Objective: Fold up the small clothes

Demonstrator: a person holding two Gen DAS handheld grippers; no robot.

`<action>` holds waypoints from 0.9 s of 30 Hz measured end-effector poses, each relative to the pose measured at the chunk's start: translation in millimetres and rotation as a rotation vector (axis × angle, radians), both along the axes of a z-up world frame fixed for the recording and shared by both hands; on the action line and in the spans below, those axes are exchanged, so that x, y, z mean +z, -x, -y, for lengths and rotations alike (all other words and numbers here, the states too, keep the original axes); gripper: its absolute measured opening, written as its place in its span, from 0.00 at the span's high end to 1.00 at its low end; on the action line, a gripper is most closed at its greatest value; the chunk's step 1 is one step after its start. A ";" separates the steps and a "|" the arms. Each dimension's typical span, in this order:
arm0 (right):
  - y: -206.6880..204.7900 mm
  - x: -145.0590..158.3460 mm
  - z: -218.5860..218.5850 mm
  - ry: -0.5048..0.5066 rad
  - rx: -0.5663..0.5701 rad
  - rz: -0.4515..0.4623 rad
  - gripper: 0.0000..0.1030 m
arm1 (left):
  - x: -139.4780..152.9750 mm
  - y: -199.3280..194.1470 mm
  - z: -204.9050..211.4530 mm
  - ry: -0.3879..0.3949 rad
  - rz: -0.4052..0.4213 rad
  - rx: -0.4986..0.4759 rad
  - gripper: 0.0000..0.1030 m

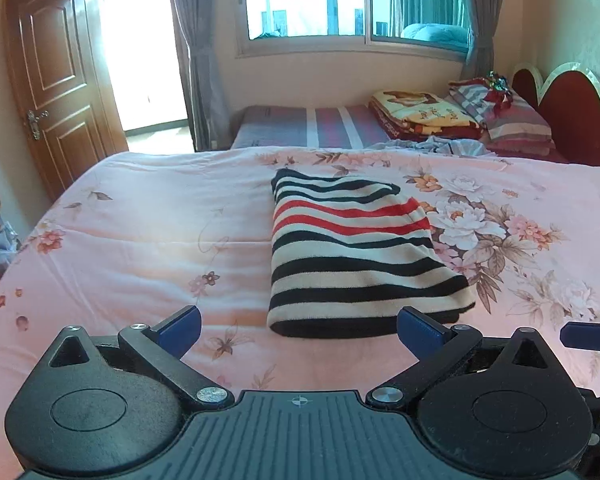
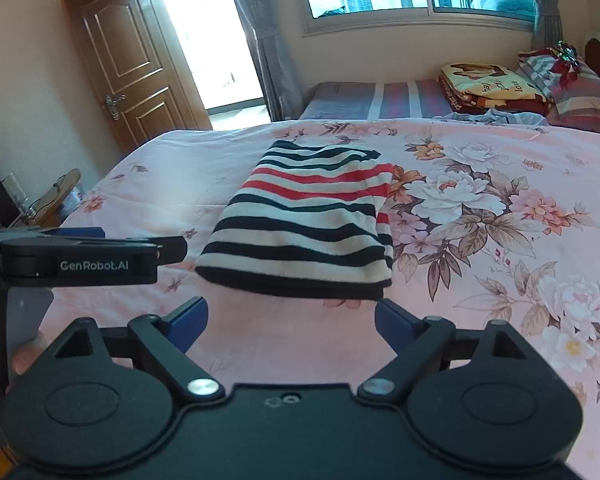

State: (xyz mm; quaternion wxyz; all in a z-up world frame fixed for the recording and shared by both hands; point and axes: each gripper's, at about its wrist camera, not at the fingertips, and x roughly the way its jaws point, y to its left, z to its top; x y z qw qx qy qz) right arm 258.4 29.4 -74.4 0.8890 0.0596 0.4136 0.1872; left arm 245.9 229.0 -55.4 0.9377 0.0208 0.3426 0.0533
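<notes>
A small striped garment (image 1: 356, 256), black, cream and red, lies folded into a compact rectangle on the pink floral bedspread (image 1: 140, 220). It also shows in the right wrist view (image 2: 308, 220). My left gripper (image 1: 298, 330) is open and empty, just in front of the garment's near edge. My right gripper (image 2: 290, 320) is open and empty, also just short of the near edge. The left gripper shows from the side at the left of the right wrist view (image 2: 100, 256). A blue fingertip of the right gripper (image 1: 588, 336) shows at the right edge of the left wrist view.
A second bed (image 1: 312, 128) stands behind, with folded blankets (image 1: 420, 116) and pillows (image 1: 516, 124) by a red headboard (image 1: 568, 108). A wooden door (image 1: 56, 96) is open at the left. A window (image 1: 340, 0) with curtains is at the back.
</notes>
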 end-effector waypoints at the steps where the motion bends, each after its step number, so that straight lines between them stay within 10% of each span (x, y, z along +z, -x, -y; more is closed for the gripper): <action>1: 11.3 6.0 1.7 0.007 0.006 0.006 0.11 | 5.6 14.0 3.0 -0.006 0.009 0.007 0.00; 15: 150.6 77.5 25.7 0.166 -0.086 0.173 0.05 | 53.1 177.7 33.2 0.006 0.058 0.090 0.00; 27: 190.7 93.8 35.4 0.157 -0.151 0.226 0.04 | 69.3 233.4 41.1 0.001 0.093 0.112 0.00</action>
